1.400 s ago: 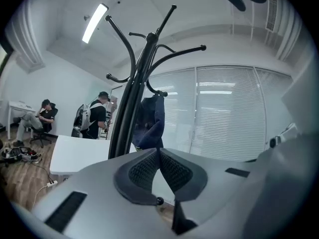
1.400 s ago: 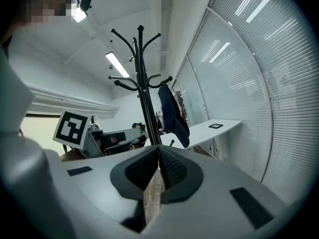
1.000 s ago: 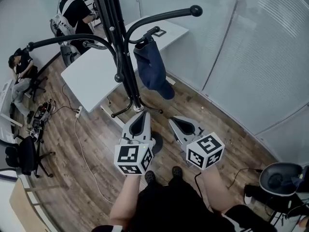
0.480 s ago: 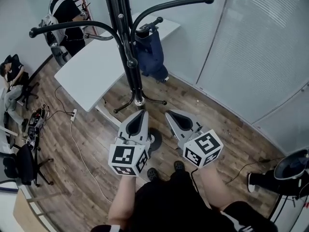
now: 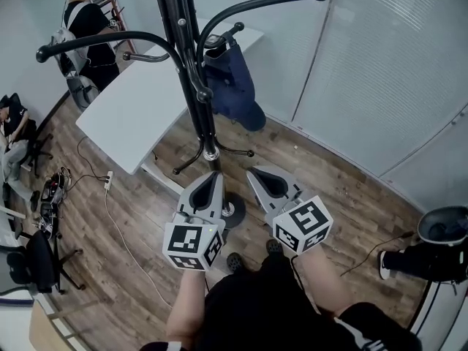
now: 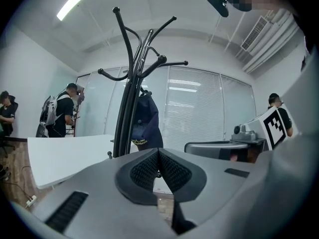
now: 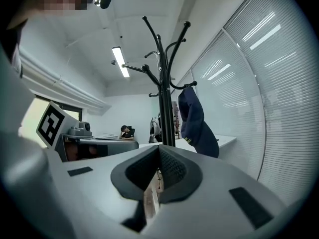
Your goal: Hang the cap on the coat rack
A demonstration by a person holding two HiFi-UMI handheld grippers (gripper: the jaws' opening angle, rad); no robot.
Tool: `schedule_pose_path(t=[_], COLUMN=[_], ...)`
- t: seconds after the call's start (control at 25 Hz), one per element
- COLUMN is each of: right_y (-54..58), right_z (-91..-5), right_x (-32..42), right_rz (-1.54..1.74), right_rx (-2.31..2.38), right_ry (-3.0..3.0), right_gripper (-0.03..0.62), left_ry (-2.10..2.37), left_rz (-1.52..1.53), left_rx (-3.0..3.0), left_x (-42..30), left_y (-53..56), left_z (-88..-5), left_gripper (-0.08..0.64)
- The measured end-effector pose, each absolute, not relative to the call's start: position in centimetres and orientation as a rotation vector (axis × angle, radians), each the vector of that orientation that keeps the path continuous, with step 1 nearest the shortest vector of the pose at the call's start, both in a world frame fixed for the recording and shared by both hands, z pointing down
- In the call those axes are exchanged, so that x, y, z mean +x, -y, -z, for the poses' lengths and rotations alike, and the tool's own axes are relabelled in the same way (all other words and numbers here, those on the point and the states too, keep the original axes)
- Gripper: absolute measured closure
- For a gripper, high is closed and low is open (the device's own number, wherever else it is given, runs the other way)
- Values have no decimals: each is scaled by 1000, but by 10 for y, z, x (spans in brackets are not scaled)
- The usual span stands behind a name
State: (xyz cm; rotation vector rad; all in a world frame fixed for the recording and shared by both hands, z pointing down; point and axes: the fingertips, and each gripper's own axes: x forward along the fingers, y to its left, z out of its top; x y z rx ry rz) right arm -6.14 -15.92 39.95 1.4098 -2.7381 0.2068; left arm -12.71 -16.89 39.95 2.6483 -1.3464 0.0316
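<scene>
The dark blue cap [image 5: 232,86] hangs from a short hook of the black coat rack [image 5: 186,50], just beside its pole. Below, the left tongs [image 5: 213,175] and the right tongs [image 5: 254,172] are both fully closed with nothing between, well apart from the cap.

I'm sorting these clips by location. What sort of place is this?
Probably an office or lab room: a white desk, long window blinds, a wood-look floor, and a black coat rack with a navy cap hanging on it.
</scene>
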Motion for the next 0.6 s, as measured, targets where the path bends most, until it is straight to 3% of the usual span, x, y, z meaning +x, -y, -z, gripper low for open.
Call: schedule_pose_path(t=[0.6], right_y=[167], right_z=[-402], right_x=[-56], right_rz=[-157], right_rx=[1436], right_ry=[2668], right_gripper=[561], left_ry=[1278], left_rz=[-57], left_rx=[2671], left_x=[-117], left_y=[179], left_z=[-404], left_gripper=[545])
